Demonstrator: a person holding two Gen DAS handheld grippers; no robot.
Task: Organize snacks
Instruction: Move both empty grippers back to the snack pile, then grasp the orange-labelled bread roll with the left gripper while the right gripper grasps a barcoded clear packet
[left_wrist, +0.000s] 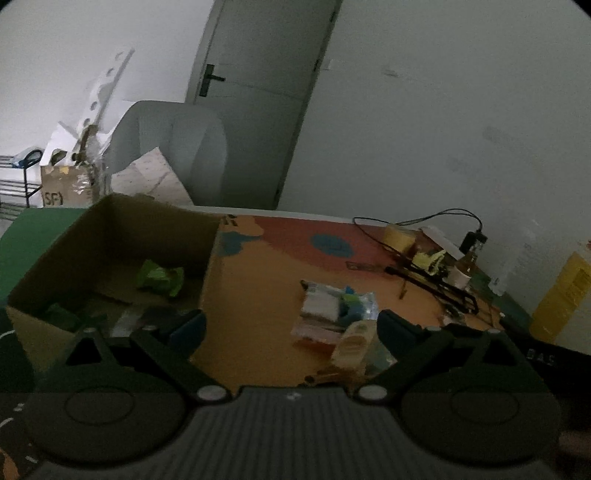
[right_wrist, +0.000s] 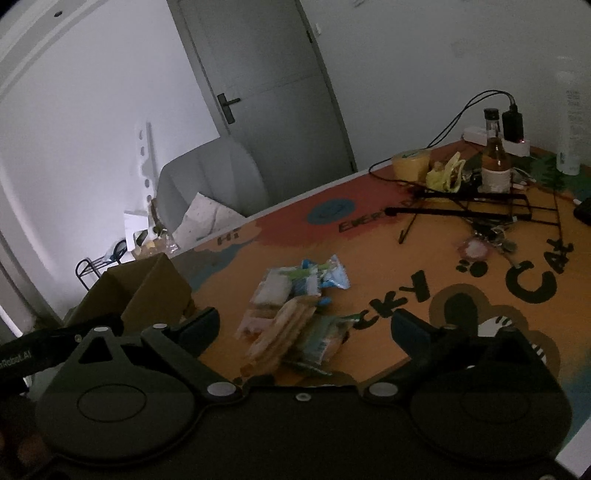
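A pile of snack packets (right_wrist: 295, 314) lies on the orange printed table mat (right_wrist: 388, 258), with white, blue and green wrappers. My right gripper (right_wrist: 304, 326) hangs open just above and before the pile; nothing is pressed between its pads. In the left wrist view the same pile (left_wrist: 340, 317) lies right of an open cardboard box (left_wrist: 110, 258), which holds a green packet (left_wrist: 160, 278). My left gripper (left_wrist: 291, 326) is open with nothing between its fingers, its left finger over the box's near corner.
A black wire rack (right_wrist: 480, 206), a glass bottle (right_wrist: 495, 162), a yellow tub (right_wrist: 410, 162), a power strip with cables (right_wrist: 495, 140) and keys (right_wrist: 491, 236) crowd the table's far right. A grey armchair (left_wrist: 173, 147) and a door (left_wrist: 258, 92) stand behind.
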